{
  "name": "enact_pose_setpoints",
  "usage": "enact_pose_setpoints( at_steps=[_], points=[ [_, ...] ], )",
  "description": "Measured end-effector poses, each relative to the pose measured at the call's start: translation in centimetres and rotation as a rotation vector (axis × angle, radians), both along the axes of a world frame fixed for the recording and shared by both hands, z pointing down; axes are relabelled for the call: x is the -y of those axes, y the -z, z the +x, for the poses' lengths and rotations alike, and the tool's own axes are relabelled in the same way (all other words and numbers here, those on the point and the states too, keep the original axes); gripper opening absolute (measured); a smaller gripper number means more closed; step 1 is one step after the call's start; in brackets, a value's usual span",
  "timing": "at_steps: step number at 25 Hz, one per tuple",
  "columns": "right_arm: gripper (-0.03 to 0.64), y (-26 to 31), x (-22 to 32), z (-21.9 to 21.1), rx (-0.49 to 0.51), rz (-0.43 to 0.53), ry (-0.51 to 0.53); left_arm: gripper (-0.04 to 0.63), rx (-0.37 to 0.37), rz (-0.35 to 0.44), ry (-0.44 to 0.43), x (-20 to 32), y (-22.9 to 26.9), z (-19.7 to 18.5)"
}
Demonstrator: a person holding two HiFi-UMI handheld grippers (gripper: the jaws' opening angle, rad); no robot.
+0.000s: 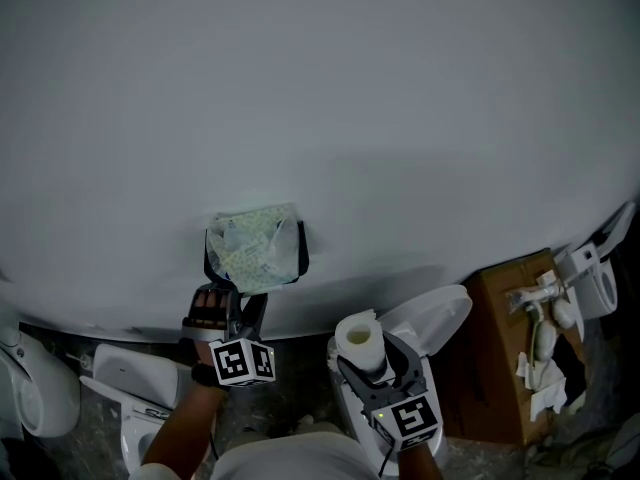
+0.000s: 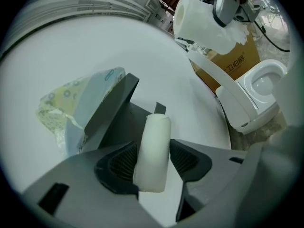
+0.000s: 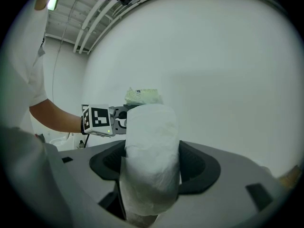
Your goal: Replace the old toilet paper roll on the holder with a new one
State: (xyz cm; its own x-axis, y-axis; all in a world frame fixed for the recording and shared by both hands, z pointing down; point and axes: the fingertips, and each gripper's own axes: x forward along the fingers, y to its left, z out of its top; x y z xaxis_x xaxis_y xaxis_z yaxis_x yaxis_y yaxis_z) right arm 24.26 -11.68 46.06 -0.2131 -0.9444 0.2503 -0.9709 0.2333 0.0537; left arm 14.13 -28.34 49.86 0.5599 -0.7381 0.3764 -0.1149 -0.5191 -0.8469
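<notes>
1. Slip: the left tongs (image 2: 153, 161) are clenched only lightly on the thin old roll (image 2: 153, 148) at the wall holder (image 2: 124, 120); pulled askew, it could snag on the holder or fall
2. The right tongs (image 3: 153, 167) grasp the new roll (image 3: 152, 146), near and right of the holder; its loose outer sheet could unwind

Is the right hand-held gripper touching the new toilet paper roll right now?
Touching. The right gripper view shows the right hand-held gripper with both jaws pressed against the sides of the new toilet paper roll, no gap.
</notes>
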Motion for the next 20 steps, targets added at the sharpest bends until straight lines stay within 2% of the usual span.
enact_pose_setpoints(
  at_steps=[13, 20],
  points=[
    [0.310, -0.1, 0.2, 1.1, 0.014, -0.003, -0.021, 0.210, 0.015, 0.021, -0.131, -1.9, 0.0, 4.6],
    [0.310, -0.6, -0.4, 2.2, 0.010, -0.005, -0.051, 0.207, 0.000, 0.042, -0.214, -3.5, 0.6, 7.8]
  ],
)
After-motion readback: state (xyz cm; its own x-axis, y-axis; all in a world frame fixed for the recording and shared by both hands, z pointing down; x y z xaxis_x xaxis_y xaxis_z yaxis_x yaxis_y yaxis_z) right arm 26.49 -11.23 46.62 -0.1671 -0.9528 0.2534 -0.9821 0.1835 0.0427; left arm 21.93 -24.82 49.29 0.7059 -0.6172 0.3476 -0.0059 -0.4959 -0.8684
